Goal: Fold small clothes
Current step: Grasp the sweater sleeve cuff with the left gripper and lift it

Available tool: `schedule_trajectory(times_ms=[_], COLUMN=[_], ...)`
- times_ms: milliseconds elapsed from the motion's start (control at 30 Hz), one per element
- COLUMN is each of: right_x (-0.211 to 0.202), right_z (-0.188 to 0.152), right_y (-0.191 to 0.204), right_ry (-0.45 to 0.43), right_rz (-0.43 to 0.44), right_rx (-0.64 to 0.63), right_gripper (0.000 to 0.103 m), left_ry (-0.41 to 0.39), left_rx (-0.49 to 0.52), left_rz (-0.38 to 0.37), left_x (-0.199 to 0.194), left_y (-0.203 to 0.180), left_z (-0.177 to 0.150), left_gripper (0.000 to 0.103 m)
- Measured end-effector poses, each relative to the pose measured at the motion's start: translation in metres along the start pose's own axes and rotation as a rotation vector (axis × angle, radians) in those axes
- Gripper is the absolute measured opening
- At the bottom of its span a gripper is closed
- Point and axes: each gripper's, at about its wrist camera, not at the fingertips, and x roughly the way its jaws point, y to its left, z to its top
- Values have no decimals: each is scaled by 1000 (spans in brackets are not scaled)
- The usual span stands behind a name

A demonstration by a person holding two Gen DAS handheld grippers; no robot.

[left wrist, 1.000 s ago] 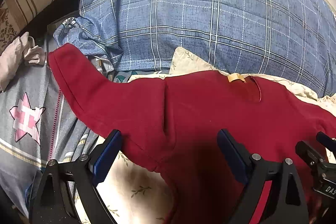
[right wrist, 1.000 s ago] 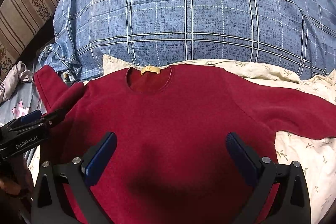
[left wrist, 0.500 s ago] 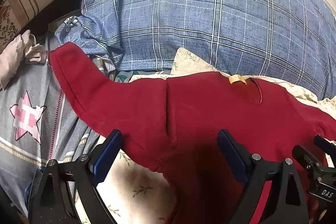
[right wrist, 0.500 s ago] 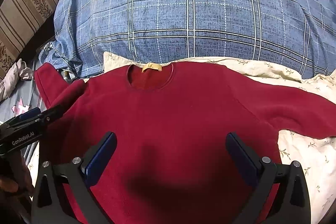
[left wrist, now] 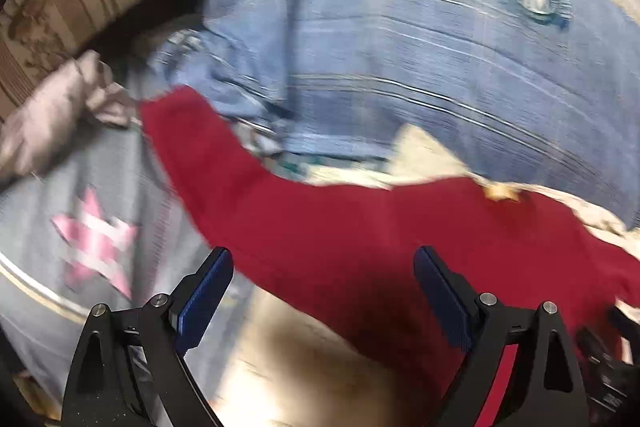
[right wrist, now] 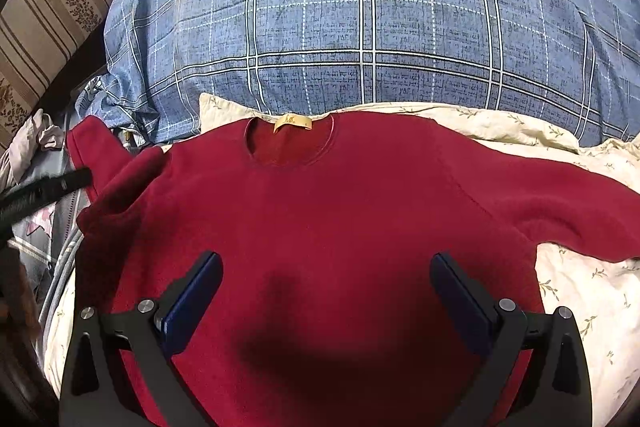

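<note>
A dark red long-sleeved sweater [right wrist: 332, 223] lies flat on a cream floral sheet [right wrist: 580, 291], neck with a yellow label [right wrist: 291, 123] towards the pillow. Its sleeves spread to both sides; the left sleeve [left wrist: 208, 155] runs up and left onto a grey cover. My right gripper [right wrist: 326, 291] stands open above the sweater's chest with nothing between its fingers. My left gripper [left wrist: 322, 287] is open too, over the base of the left sleeve, holding nothing; that view is blurred by motion. The left gripper's tip [right wrist: 48, 187] also shows at the right wrist view's left edge.
A big blue plaid pillow [right wrist: 380, 27] fills the space behind the sweater. A grey cover with a pink star [left wrist: 96, 239] lies left, with a crumpled pale cloth [left wrist: 60, 107] beyond it. A striped floral headboard [right wrist: 52, 11] rises at far left.
My left gripper has swung left, so the sleeve and pink star sit more central in its now blurred view. The right gripper has barely moved. The sweater lies as before.
</note>
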Motion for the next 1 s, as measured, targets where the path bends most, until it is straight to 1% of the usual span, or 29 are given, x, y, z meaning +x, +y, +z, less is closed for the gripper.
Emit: schedule_trajectory(times_ms=[67, 133, 167, 200, 267, 333, 433, 533, 567, 667, 700, 767, 800, 867, 900, 933, 1000], right_x=[-1, -1, -1, -1, -1, 1, 7, 12, 14, 18, 18, 19, 20, 20, 20, 21, 22], right_z=[0, 0, 0, 0, -1, -2, -3, -5, -5, -6, -6, -7, -7, -8, -8, -8, -9], right_y=[0, 0, 1, 1, 2, 2, 2, 2, 2, 1, 1, 1, 0, 0, 0, -1, 0], right_ry=[1, 1, -1, 0, 1, 7, 25, 42, 49, 62, 62, 64, 65, 68, 68, 70, 76], right_rz=[7, 10, 12, 14, 16, 15, 14, 15, 15, 17, 18, 19, 19, 19, 20, 21, 19], right_rx=[2, 3, 3, 3, 1, -1, -3, -4, -5, -4, -3, -1, -1, -3, -2, 0, -1], right_gripper=[103, 103, 103, 103, 103, 103, 103, 103, 103, 103, 103, 103, 103, 103, 103, 103, 103], left_ry=[-1, 4, 22, 50, 83, 112, 136, 149, 151, 127, 131, 136, 128, 108, 117, 131, 117], left_rx=[2, -34, -54, -87, -120, -128, -120, -100, -96, -102, -92, -65, -68, -91, -95, -84, -50], left_rz=[55, 121, 131, 124, 131, 139, 170, 234, 258, 272, 287, 353, 376, 385, 375, 390, 429], left_x=[8, 27, 37, 51, 76, 100, 129, 149, 154, 158, 160, 164, 161, 156, 159, 164, 165], left_y=[11, 28, 31, 39, 47, 51, 53, 54, 56, 60, 59, 57, 56, 56, 57, 57, 54], left_z=[11, 25, 29, 34, 42, 48, 56, 62, 64, 70, 72, 76, 76, 74, 73, 73, 72], left_gripper=[92, 92, 91, 91, 85, 78, 76, 76, 76, 78, 77, 77, 77, 77, 77, 79, 79])
